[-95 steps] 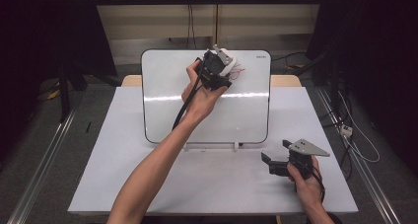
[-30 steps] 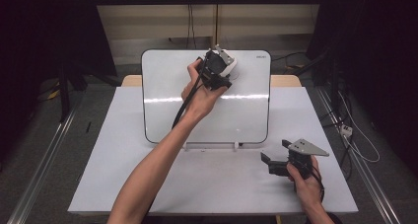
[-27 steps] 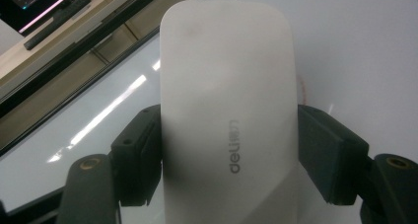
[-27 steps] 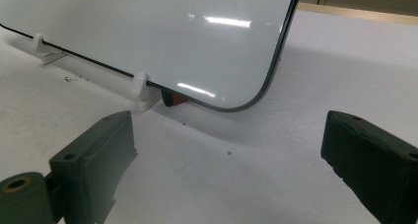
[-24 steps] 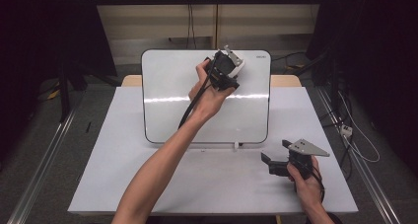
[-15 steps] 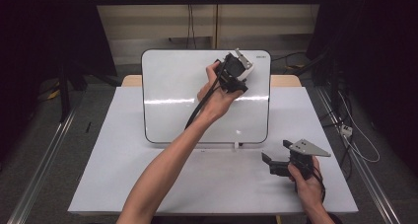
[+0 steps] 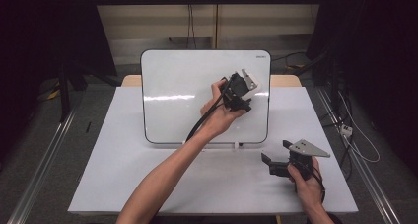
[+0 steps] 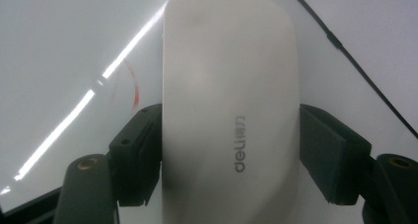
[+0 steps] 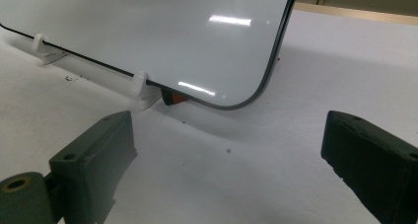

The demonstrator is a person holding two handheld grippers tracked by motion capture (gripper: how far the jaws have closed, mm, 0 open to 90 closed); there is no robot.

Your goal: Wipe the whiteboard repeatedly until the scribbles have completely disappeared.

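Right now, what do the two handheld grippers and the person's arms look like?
Both grippers are black with two blocky dark jaws. The left gripper trails a black cable down the bare, sleeveless forearm. The right gripper carries a grey three-cornered plate on top. Brass-coloured round inserts sit at the jaw bases.

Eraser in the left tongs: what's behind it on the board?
Beside the eraser, the whiteboard shows a faint red mark and a light streak. Whatever lies directly behind the eraser is covered.

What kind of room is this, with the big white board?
Probably a lab or recording studio: a whiteboard stands on a white table, black curtains hang around it, and cables trail over the floor.
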